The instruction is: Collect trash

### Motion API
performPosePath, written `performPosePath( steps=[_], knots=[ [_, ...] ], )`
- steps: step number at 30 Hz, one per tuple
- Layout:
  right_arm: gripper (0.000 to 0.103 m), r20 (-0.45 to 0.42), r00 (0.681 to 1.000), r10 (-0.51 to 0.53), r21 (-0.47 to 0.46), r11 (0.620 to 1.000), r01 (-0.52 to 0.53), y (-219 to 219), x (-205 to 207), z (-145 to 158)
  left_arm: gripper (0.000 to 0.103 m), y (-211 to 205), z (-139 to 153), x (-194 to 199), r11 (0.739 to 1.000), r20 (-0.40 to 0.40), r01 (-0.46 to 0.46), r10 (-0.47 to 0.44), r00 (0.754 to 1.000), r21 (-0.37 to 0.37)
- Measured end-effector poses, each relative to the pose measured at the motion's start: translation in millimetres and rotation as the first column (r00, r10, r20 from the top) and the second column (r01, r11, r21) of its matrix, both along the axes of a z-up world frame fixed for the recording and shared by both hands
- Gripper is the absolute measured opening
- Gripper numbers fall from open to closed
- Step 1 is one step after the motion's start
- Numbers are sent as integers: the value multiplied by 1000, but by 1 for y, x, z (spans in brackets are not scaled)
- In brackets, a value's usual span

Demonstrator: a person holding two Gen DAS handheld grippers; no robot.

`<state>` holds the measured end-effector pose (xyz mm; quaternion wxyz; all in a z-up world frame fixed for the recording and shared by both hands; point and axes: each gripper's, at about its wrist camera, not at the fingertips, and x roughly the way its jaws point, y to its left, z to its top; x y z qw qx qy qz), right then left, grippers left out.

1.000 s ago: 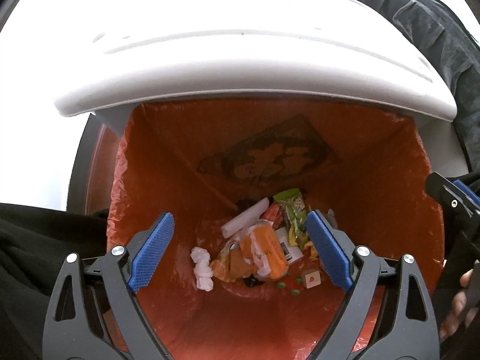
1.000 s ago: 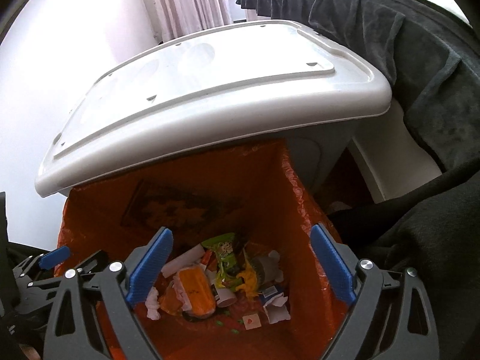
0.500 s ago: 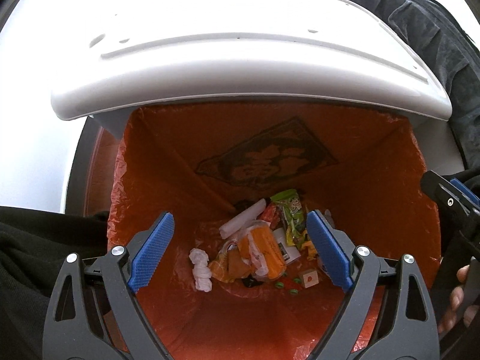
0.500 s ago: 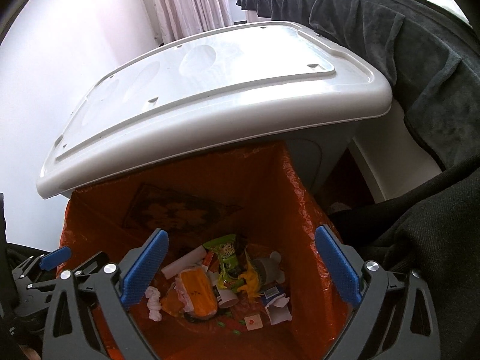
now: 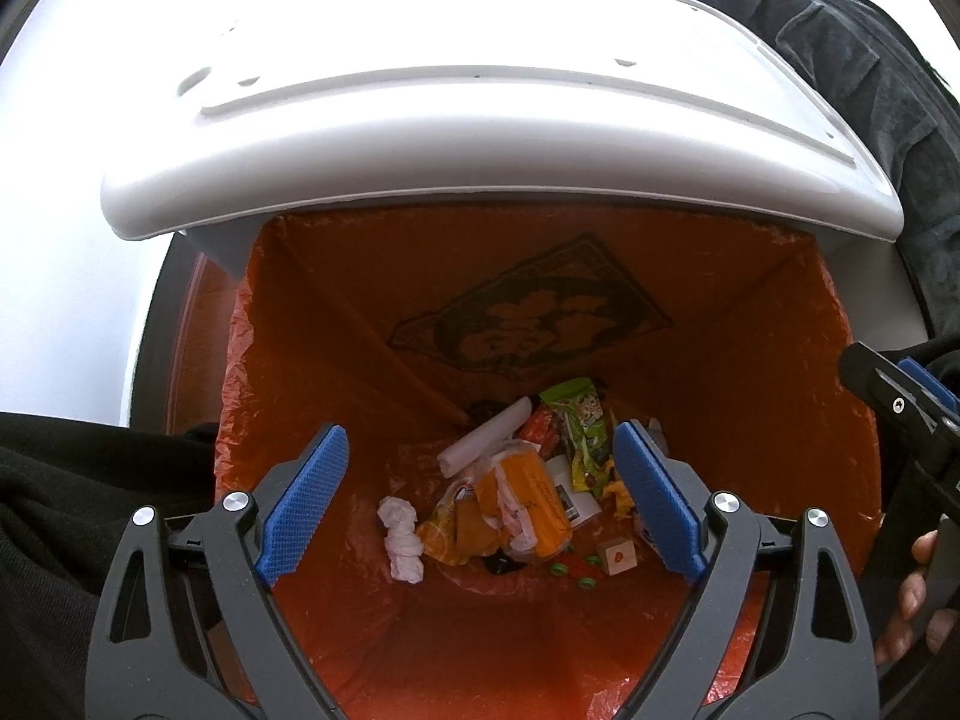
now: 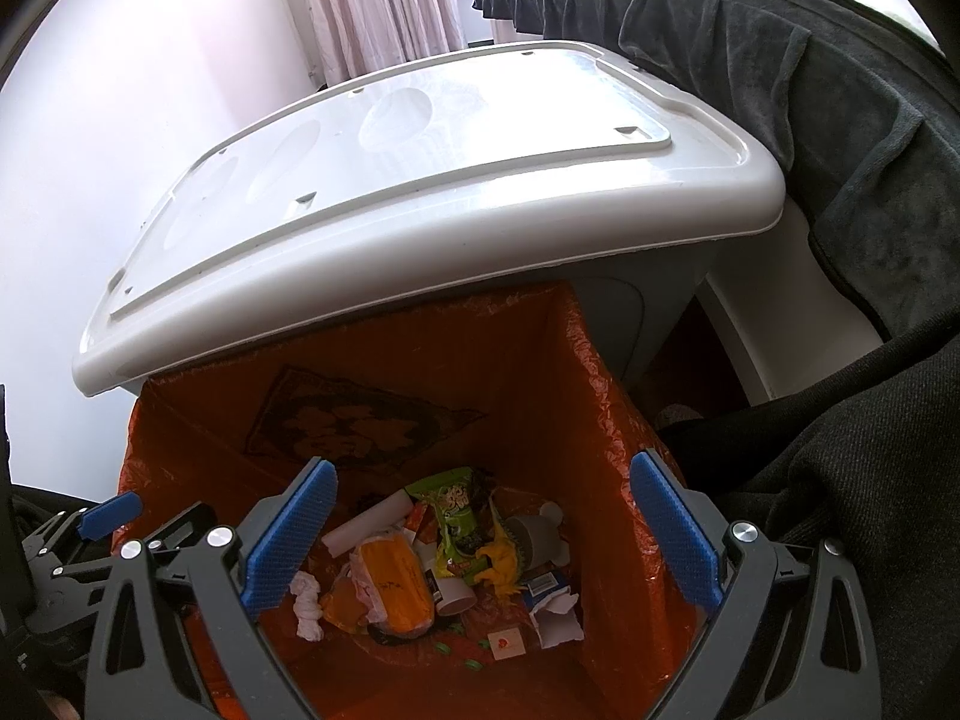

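Observation:
A bin lined with an orange bag (image 5: 336, 354) (image 6: 540, 372) stands open, its white lid (image 5: 480, 108) (image 6: 420, 180) raised behind it. At the bottom lies a pile of trash: an orange packet (image 5: 534, 495) (image 6: 399, 585), a green snack wrapper (image 5: 585, 420) (image 6: 453, 510), a white paper roll (image 5: 483, 438), a crumpled tissue (image 5: 401, 531) (image 6: 307, 606) and a paper cup (image 6: 537, 537). My left gripper (image 5: 480, 501) is open and empty above the bin mouth. My right gripper (image 6: 480, 540) is open and empty above it too, and shows at the right edge of the left wrist view (image 5: 900, 414).
A dark grey cloth (image 6: 810, 90) (image 5: 840, 48) hangs over furniture to the right of the bin. A white wall (image 6: 120, 120) and a curtain (image 6: 378, 0) lie behind. Black fabric (image 5: 78, 480) (image 6: 840, 480) flanks the bin on both sides.
Both grippers have drawn back and up a little from the bin, so more of the lid shows. The right jaws have opened slightly wider. The trash has not moved.

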<state>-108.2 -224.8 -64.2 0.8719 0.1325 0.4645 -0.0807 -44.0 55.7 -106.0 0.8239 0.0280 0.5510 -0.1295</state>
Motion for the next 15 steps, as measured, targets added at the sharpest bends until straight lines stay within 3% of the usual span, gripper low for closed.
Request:
performPosePath(
  steps=[15],
  knots=[
    [97, -7, 1000, 2, -2, 1000, -2, 0, -1, -2, 88, 5, -1, 2, 1000, -13, -18, 18, 1000, -20]
  ],
)
